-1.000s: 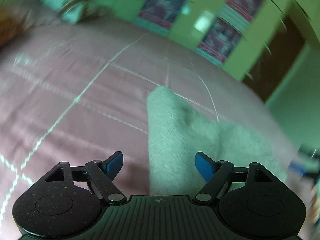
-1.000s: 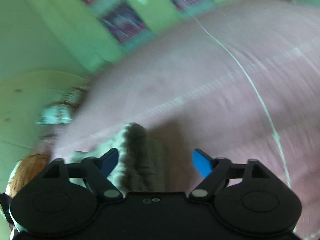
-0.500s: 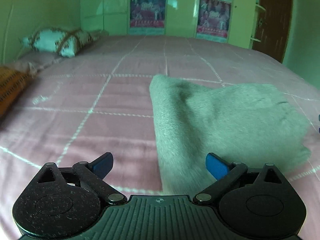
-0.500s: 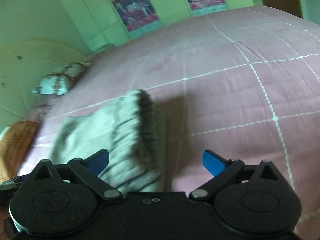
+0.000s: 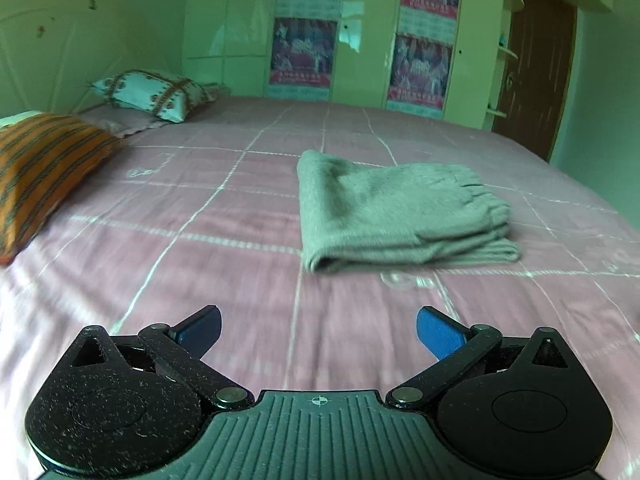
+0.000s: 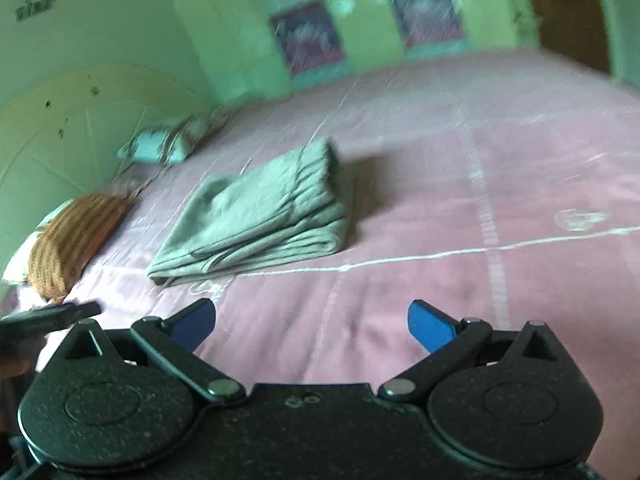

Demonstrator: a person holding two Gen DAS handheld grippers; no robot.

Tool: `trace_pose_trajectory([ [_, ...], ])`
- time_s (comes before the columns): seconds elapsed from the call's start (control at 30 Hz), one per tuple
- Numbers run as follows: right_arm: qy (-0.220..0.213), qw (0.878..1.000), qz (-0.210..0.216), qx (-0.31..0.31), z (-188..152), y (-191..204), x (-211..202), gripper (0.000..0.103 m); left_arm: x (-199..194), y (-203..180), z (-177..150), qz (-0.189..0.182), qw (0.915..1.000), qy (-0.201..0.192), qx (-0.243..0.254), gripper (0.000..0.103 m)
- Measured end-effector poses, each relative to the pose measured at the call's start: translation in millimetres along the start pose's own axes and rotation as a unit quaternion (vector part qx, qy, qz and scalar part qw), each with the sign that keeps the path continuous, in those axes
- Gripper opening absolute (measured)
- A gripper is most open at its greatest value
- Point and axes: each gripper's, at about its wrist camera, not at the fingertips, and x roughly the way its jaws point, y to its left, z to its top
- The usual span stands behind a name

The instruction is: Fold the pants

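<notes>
Grey pants (image 5: 400,212) lie folded in flat stack on pink bed (image 5: 200,248), near its middle, well ahead of both my grippers; nothing touching them. My left gripper (image 5: 319,330): jaws opening, near widest, only bedspread between blue pads (image 5: 438,336). My right gripper (image 6: 312,326): jaws spread wide, empty, over bare bedspread; pants ahead and to left in that view. Orange striped pillow (image 5: 44,168) at left bed edge; patterned pillow (image 5: 152,94) beyond it by headboard; wardrobe with posters (image 5: 304,50) behind bed.
</notes>
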Motion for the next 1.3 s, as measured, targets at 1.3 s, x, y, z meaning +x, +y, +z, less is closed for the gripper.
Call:
trace_pose_trajectory([
  [1.3, -0.130, 0.983, -0.032, -0.124, -100, 109, -163, 0.097, -203, -65, -95, -0.034, 0.9932, -0.111, -0.011, 0.103],
])
